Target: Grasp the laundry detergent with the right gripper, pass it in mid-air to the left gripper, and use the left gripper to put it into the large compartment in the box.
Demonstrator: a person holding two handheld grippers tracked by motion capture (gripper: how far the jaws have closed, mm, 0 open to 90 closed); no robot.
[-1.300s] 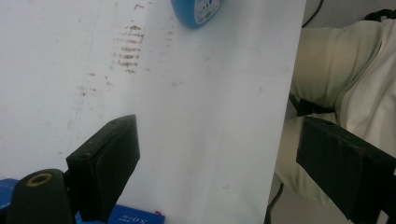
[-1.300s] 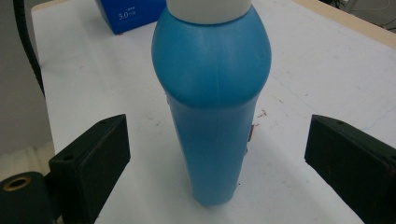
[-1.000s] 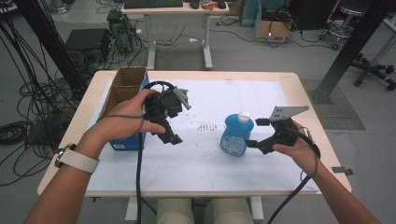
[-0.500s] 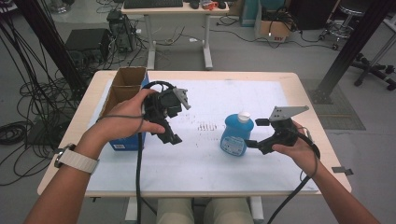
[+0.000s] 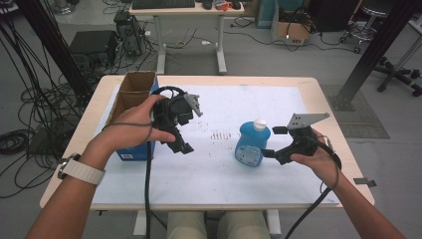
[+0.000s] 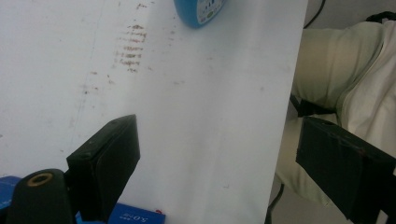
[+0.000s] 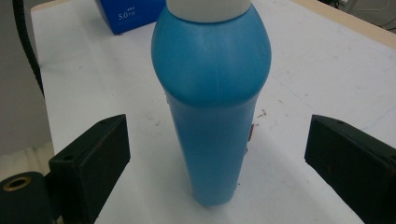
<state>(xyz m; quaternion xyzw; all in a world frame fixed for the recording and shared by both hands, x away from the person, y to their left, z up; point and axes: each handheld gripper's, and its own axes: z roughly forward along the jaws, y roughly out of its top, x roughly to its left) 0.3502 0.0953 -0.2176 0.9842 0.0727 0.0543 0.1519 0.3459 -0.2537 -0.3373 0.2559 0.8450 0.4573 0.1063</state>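
Table (image 5: 328, 99): rectangular, light wooden top with rounded corners, on white legs.

Cover: large white paper sheet (image 5: 209, 174) lying flat over most of the top, leaving a wooden margin showing at the far and side edges. Marked with a small patch of brown scuff lines (image 5: 221, 135) between the left gripper (image 5: 180, 145) and the right gripper (image 5: 268, 142).

On the sheet:
- Blue plastic bottle with a white cap (image 5: 252, 144), upright, directly ahead of the right gripper, just off its spread jaws and apart from both.
- Blue cardboard box with open brown flaps (image 5: 130, 97), standing just beyond and outward of the left gripper, at the table's left edge.
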